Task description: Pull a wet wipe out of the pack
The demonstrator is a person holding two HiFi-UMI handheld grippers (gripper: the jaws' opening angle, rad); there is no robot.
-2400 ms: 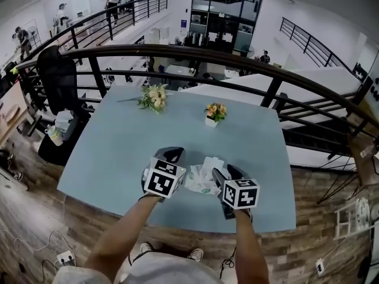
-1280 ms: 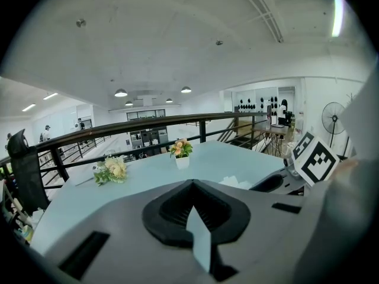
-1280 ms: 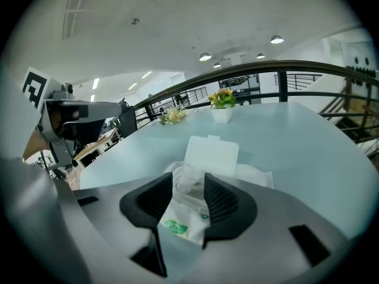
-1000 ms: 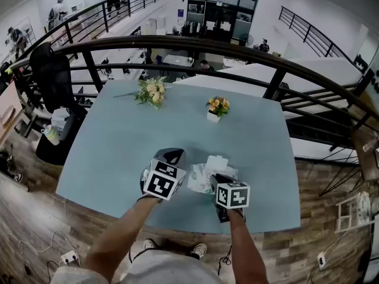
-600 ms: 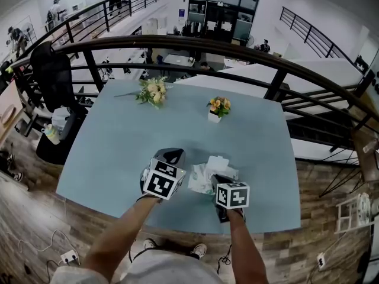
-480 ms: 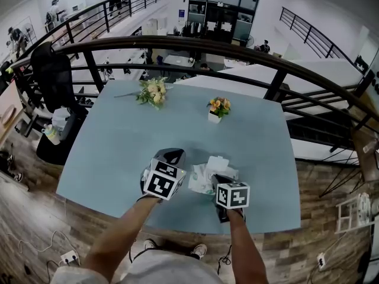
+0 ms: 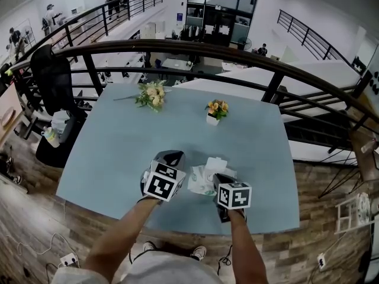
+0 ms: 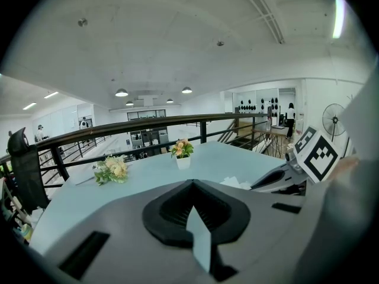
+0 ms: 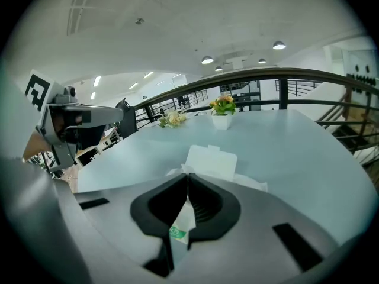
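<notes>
Your right gripper [image 9: 187, 177] is closed tight. Its two jaws meet right at the top of the pack [image 7: 201, 183], and they pinch the white wet wipe [image 9: 176, 171] that bunches up there. Through the small gap under the jaws you can see more white with a little green mark on it. The pack's white lid [image 9: 211, 161] is flipped open and stands up just past the jaw tips.

Your left gripper [image 8: 189, 185] is closed too, but it holds nothing — only bare table [image 7: 118, 141] shows under its jaws. It sits just to the left of the pack and does not touch it.

The pack lies on the blue table, near the edge closest to you, between your two grippers. Well past it, a small white pot of flowers [image 7: 216, 112] stands upright. A bunch of pale flowers [image 7: 153, 95] lies at the far left side — close to the dark railing [image 7: 177, 49].
</notes>
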